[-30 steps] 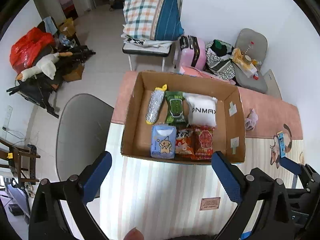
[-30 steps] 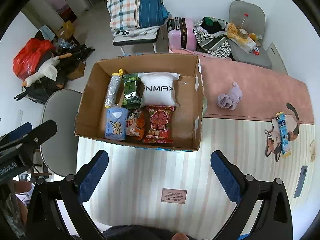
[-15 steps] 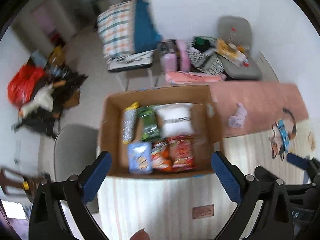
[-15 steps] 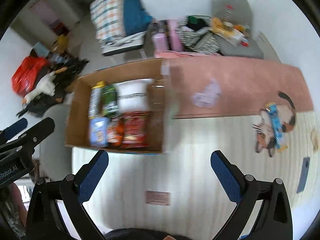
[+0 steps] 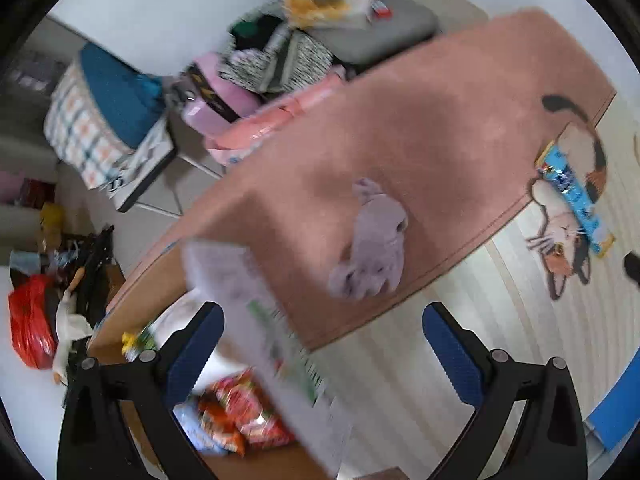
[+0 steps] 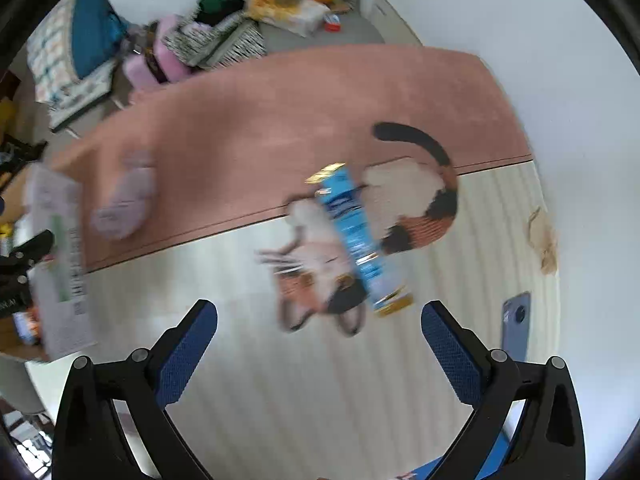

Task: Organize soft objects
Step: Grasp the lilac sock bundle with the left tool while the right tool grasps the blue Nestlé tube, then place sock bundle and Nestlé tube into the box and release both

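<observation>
Cardboard box (image 5: 280, 360): far left on the table; its near wall and flap show, blurred, with snack packets (image 5: 248, 412) already lying inside.
Left gripper (image 5: 320, 344): fingers spread wide, holding nothing; it hovers above the table beside the box, pointed toward the lilac cloth.
Lilac cloth (image 5: 372, 240): a crumpled soft bundle lying loose on the pink mat (image 5: 440, 120), near the mat's front edge and apart from the box.
Blue packet (image 6: 356, 236): a long, slim pack lying across the cat picture (image 6: 400, 216), right of the cloth and well apart from it.
Right gripper (image 6: 318, 340): fingers spread wide, empty, hovering over the striped table short of the blue packet.
Phone (image 6: 516, 320): far right, flat near the table edge; best left alone.
Doing the step well: probably each gripper takes its nearest item. Lower squarely, close across the packet's narrow width, and gather the cloth's bulk, not a loose corner.
</observation>
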### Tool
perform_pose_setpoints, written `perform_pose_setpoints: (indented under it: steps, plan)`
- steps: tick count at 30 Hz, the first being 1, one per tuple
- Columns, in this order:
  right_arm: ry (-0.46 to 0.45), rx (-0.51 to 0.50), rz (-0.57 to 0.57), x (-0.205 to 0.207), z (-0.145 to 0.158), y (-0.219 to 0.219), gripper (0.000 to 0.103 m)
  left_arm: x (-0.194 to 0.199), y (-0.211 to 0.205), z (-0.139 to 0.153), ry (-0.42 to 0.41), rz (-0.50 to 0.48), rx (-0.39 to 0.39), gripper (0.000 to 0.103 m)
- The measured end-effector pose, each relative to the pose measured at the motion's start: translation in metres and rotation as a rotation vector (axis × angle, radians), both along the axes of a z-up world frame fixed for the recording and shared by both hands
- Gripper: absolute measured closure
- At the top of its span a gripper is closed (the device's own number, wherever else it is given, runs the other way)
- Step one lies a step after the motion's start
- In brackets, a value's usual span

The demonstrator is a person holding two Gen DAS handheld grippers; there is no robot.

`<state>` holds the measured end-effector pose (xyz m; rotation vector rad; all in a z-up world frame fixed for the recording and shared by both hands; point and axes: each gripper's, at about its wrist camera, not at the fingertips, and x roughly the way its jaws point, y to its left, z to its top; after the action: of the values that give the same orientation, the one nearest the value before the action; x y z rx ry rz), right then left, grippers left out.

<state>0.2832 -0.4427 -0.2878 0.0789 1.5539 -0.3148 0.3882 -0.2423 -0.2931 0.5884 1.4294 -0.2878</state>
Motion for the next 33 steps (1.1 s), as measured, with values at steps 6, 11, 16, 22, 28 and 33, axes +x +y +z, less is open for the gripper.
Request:
perform_pose_setpoints:
  steps: [6, 11, 16, 22, 28, 33]
  plan:
    - [0.107, 0.040, 0.011, 0.030, -0.061, -0.041, 0.000, 0.029, -0.030, -0.070, 0.154, -0.031, 0.059, 0.001]
    - [0.204, 0.059, 0.022, 0.047, -0.111, -0.054, 0.000, 0.037, -0.041, -0.109, 0.240, -0.018, 0.079, 0.001]
    - [0.244, 0.105, 0.002, 0.051, -0.135, -0.061, 0.006, 0.040, -0.040, -0.126, 0.279, 0.019, 0.074, 0.006]
    - [0.274, 0.154, -0.015, 0.047, -0.147, -0.060, 0.033, 0.040, -0.037, -0.127, 0.347, 0.069, 0.014, 0.066]
    - [0.261, 0.169, -0.038, 0.039, -0.135, -0.046, 0.087, 0.020, -0.040, -0.098, 0.278, 0.079, -0.035, 0.069]
    - [0.168, 0.253, -0.034, 0.028, -0.091, -0.007, 0.088, -0.015, -0.021, -0.046, 0.217, 0.156, -0.186, 0.069]
